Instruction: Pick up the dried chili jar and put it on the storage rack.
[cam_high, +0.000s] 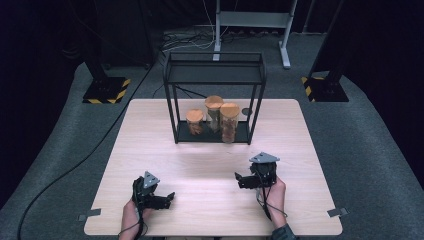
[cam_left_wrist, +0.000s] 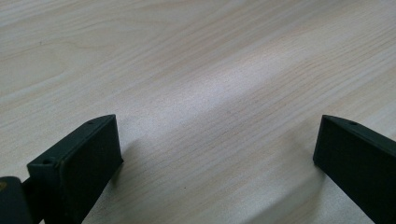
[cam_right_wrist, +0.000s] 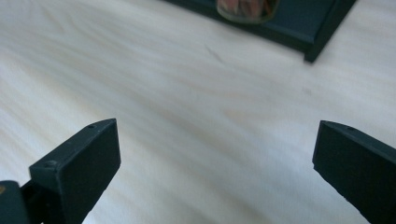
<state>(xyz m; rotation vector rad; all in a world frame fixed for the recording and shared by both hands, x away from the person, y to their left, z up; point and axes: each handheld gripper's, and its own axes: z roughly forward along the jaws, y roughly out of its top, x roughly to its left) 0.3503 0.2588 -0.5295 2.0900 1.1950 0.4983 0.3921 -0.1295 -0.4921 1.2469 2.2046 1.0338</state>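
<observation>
- Here, a pale wooden table (cam_high: 150, 135) carries a black two-tier metal rack (cam_high: 215, 97) near the middle of its far edge.
- On the rack's bottom shelf stand three glass jars with cork-coloured lids: a short jar (cam_high: 195, 121) on the left, a taller jar (cam_high: 213, 113) in the middle, and another tall jar (cam_high: 229, 122) on the right, close together.
- The left hand-held gripper (cam_high: 167, 198) rests low over the table near the near edge, left of centre; its jaws stand spread apart with bare wood between them.
- The right hand-held gripper (cam_high: 240, 179) sits right of centre, well apart from the rack; its jaws are likewise released, holding nothing.
- In the right gripper view, the rack's base corner (cam_right_wrist: 322, 39) and a jar's bottom (cam_right_wrist: 247, 9) show ahead.
</observation>
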